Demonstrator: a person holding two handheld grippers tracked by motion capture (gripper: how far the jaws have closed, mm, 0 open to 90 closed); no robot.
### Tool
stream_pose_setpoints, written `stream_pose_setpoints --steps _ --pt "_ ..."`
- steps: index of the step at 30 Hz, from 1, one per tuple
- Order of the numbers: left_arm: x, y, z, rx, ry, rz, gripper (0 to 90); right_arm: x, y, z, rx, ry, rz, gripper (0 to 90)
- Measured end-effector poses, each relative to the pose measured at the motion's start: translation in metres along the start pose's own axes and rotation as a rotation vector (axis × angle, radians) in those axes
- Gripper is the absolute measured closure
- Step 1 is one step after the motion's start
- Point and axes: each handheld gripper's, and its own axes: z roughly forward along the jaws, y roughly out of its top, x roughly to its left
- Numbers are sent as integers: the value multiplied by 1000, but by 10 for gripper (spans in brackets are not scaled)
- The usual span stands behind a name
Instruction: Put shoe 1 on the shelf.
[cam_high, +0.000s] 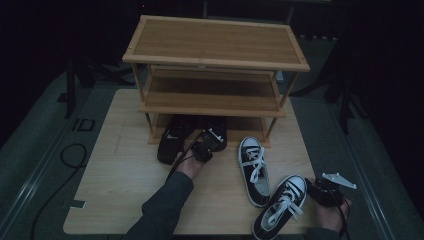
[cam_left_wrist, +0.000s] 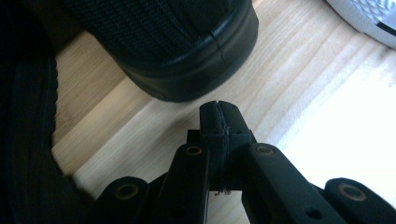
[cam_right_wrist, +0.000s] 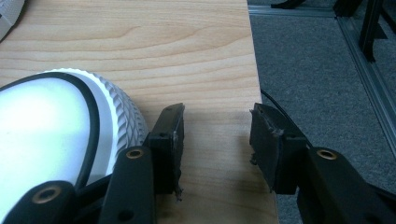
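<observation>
A black shoe stands at the foot of the wooden shoe rack, with a second black shoe beside it. My left gripper hovers just in front of them. In the left gripper view my left gripper is shut with nothing in it, a short way from the rounded end of a black shoe. Two black-and-white sneakers lie at the front right. My right gripper is to the right of the nearer one. Seen close, my right gripper stands open over bare wood beside the white toe cap.
The rack has three shelves, and its top shelf and middle shelf are bare. The table's right edge runs close by my right gripper, with grey carpet beyond. A black cable loops on the floor at the left.
</observation>
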Motion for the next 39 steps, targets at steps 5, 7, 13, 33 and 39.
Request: stream_pose_setpoints --steps 5,7,13,33,39 --pt "2 -10 -6 -5 -5 -4 895 0 0 0 0 0 0 543" --pt "3 -14 -8 -5 -6 -7 892 0 0 0 0 0 0 544" --pt "9 -24 -13 -6 -14 -15 885 0 0 0 0 0 0 544" --pt "27 -68 -29 -10 -11 -33 887 0 0 0 0 -1 1 543" --pt "34 -83 -35 -1 -7 -42 887 0 0 0 0 -1 1 544"
